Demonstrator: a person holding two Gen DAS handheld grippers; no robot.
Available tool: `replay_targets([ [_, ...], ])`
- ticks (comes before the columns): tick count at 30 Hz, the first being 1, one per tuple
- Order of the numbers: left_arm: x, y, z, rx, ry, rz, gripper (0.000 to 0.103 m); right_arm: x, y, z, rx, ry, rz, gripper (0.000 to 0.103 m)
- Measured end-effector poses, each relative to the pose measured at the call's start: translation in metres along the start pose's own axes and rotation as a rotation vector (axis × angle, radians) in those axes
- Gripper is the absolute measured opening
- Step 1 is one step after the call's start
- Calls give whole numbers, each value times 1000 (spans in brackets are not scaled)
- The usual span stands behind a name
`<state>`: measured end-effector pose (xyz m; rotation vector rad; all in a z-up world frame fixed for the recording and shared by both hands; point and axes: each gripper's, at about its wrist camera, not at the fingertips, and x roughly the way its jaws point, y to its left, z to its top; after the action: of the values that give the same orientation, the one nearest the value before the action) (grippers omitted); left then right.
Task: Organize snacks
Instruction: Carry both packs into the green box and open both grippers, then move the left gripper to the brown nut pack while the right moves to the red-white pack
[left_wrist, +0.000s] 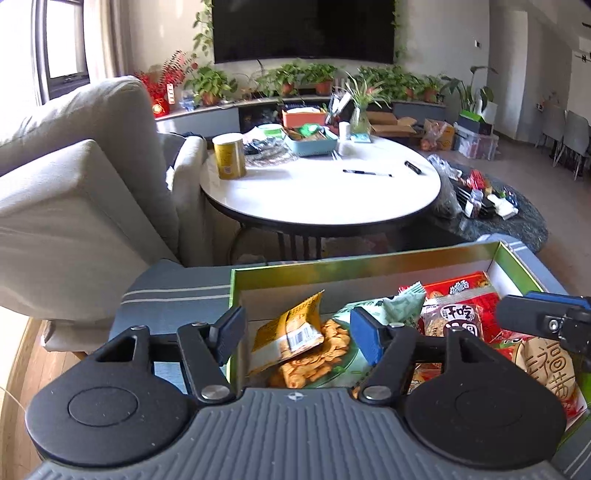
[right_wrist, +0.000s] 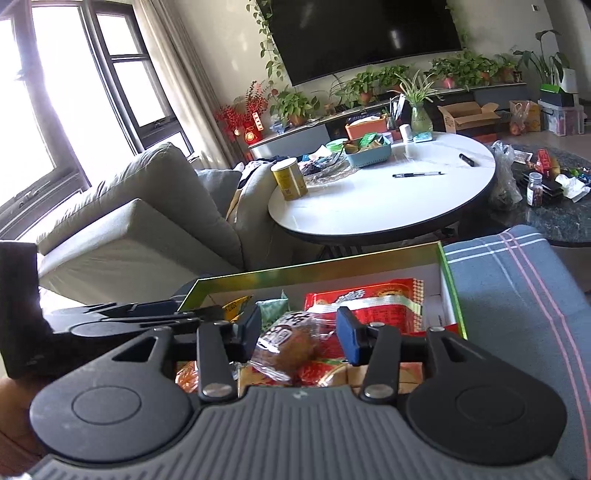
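The green-rimmed cardboard box (left_wrist: 406, 260) sits on a blue striped cloth (right_wrist: 517, 295), its far wall low and the space above it free. Inside lie an orange snack packet (left_wrist: 286, 332) and a clear-wrapped cake packet (right_wrist: 288, 347). The left gripper (left_wrist: 297, 328) hangs released around the orange packet, and the right gripper (right_wrist: 299, 332) is spread loosely around the cake packet, with neither gripper's pads pressing.

At lower centre, the right gripper (right_wrist: 297, 334) stands with jaws apart around a clear-wrapped brown cake packet (right_wrist: 286, 345), pads not pressing. It lies in the green-rimmed cardboard box (right_wrist: 317, 264) beside a red snack bag (right_wrist: 373, 301).
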<state>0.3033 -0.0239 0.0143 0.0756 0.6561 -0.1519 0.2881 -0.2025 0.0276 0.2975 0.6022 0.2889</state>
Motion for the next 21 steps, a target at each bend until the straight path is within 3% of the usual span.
replay_targets([
  [8, -21, -3, -9, 4, 13, -10, 62, -19, -1, -9, -14, 4, -14, 65],
  [21, -89, -30, -36, 64, -23, -48, 62, -74, 1, -23, -43, -22, -21, 65],
])
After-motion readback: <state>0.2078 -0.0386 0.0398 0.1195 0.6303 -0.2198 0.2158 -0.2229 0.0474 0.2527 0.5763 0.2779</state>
